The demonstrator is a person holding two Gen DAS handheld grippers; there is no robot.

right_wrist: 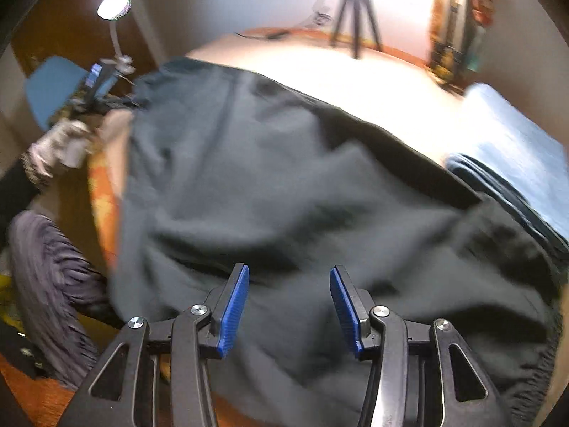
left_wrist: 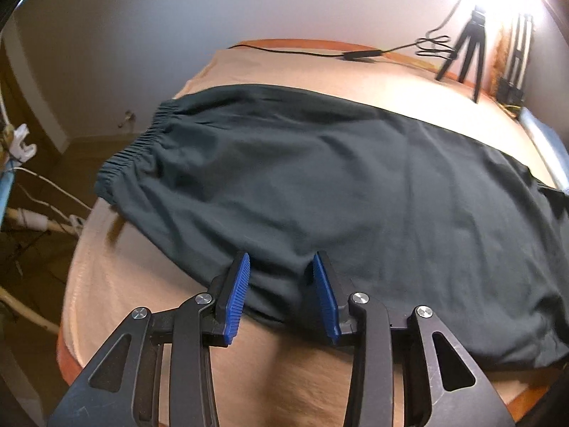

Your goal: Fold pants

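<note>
1. Pale walls close off the background, with brown floor off the left side in the left wrist view; a strong light glares at top right.
2. Bench (left_wrist: 117, 281) has an orange-brown rim and a peach cloth cover over its top.
3. Pants (left_wrist: 320, 185), dark green-grey, lie flat across the bench cover, spread left to right; elastic waistband (left_wrist: 142, 142) sits at the left end in the left wrist view, near the bench's left edge.
4. In the right wrist view the pants (right_wrist: 284, 195) fill most of the frame, blurred and rumpled, with a gathered edge at lower right.
5. Light blue folded fabric (right_wrist: 515, 149) lies on the bench just beside the pants' right end.
6. Left gripper (left_wrist: 281, 267) is at the pants' near edge, jaws parted moderately, blue pads (left_wrist: 236, 295) over the fabric hem; nothing clamped between them.
7. Right gripper (right_wrist: 288, 277) is over the pants, jaws parted a bit wider, holding nothing; whether the pads touch the cloth I cannot tell.
8. Black tripod (left_wrist: 469, 46) stands on the far right of the bench.
9. Black cable (left_wrist: 359, 55) with an inline box runs along the far rim.
10. Desk lamp (right_wrist: 113, 7), lit, stands off the bench's far left in the right wrist view.
11. Gloved hand (right_wrist: 60, 149) shows at left, blurred.
</note>
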